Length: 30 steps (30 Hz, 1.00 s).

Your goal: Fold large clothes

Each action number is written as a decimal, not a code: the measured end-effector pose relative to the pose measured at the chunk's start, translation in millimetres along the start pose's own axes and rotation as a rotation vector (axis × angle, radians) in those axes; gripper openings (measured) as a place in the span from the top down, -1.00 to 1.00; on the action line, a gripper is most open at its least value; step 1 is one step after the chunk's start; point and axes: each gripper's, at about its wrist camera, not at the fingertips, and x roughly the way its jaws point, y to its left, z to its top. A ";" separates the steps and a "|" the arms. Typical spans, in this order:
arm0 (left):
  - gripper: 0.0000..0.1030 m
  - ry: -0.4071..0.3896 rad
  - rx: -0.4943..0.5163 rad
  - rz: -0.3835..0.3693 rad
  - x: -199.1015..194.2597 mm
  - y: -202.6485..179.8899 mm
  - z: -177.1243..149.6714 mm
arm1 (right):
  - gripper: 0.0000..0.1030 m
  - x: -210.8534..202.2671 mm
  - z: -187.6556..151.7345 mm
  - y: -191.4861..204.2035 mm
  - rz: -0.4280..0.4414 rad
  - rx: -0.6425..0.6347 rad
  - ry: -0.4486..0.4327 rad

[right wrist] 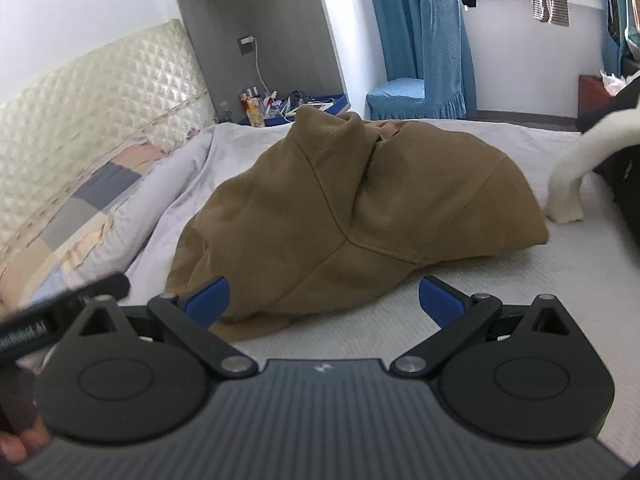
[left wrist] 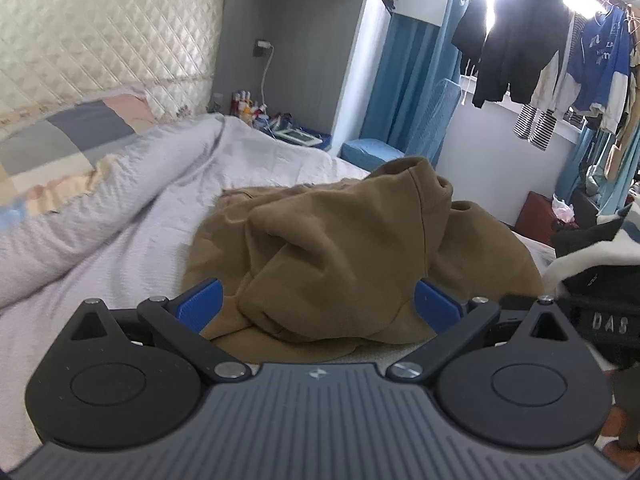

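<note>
Now both sets of jaws spread wide, gripping nothing. Left gripper (left wrist: 318,306) low over the bed (left wrist: 100,248), the near edge of the brown garment (left wrist: 340,248) bunched between its 2 blue fingers (left wrist: 200,304). Right gripper (right wrist: 324,300) just short of the garment (right wrist: 352,200), the hem reaching its left finger (right wrist: 210,300), bare sheet under the right one. Crumpled heap, unfolded, ahead of both.
</note>
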 end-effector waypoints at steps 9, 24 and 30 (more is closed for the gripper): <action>-0.92 0.012 -0.016 -0.090 80.5 11.2 -17.5 | -0.87 67.5 9.8 -17.2 0.071 0.101 -0.015; -0.64 0.069 -0.059 -0.101 173.7 41.3 -59.8 | -0.53 162.9 -31.9 -23.1 0.131 0.112 0.123; -0.11 0.056 -0.053 -0.097 170.3 36.7 -61.5 | 0.74 146.8 -30.5 -7.4 0.221 0.051 0.090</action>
